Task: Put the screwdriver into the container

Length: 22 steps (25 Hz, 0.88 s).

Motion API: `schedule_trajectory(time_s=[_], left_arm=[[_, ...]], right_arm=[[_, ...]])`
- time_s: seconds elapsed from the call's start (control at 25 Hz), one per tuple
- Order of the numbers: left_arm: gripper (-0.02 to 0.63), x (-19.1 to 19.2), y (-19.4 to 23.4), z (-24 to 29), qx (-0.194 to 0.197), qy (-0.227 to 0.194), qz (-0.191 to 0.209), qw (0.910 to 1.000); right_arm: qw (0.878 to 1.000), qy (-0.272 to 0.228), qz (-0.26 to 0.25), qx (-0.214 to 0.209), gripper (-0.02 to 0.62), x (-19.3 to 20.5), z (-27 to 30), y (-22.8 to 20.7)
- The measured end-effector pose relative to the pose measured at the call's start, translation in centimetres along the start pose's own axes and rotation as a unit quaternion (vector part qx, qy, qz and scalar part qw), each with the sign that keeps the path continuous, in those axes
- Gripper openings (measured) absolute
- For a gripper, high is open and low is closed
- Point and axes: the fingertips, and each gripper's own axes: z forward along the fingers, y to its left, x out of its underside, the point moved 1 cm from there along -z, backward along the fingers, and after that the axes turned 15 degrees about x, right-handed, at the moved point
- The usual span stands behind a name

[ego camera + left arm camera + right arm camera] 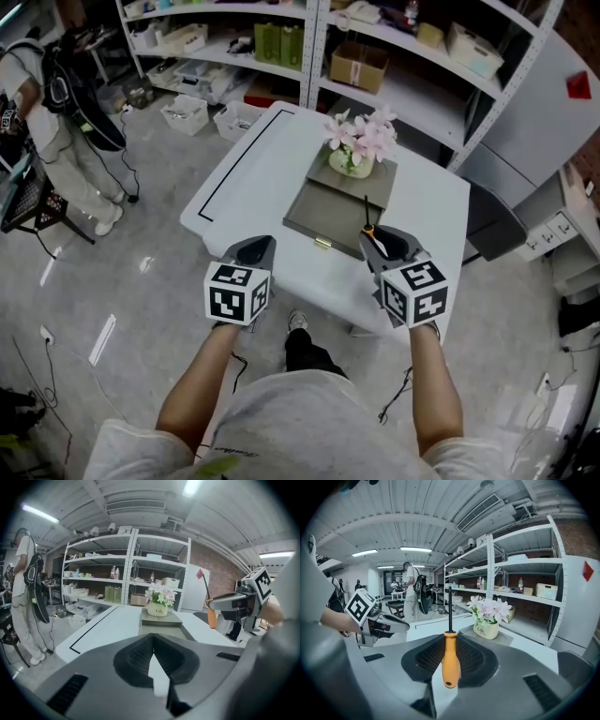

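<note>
Bench entry, left to right. A person point(67, 122) is standing on the floor far left, well apart from the white table point(239, 178).

We are holding the left gripper point(254, 247) over the table's near edge, its jaws pressed together with nothing between them.

The grey container point(323, 214) is lying mid-table, with a flower pot point(353, 155) sitting on its far part.

The right gripper point(385, 242) is clamping the screwdriver point(451, 660) by its orange handle. The long axis is running along the jaws, with the black shaft pointing away from us and tilting upward (the butt end is facing the camera). In the head view the screwdriver point(369, 230) is hanging in the air, at the container's near right corner.
</note>
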Motion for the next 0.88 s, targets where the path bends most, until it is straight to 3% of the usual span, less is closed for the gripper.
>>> schedule_trajectory(time_s=[0.56, 0.88], left_arm=[[0.003, -2.8, 5.8, 7.0, -0.002, 0.036, -0.007, 0.9993], [0.003, -3.0, 7.6, 11.5, 0.006, 0.064, -0.009, 0.9979]], right_arm=[[0.994, 0.079, -0.062, -0.037, 0.080, 1.8, 9.5, -2.0], [0.982, 0.142, -0.095, -0.076, 0.080, 4.0, 13.4, -2.7]])
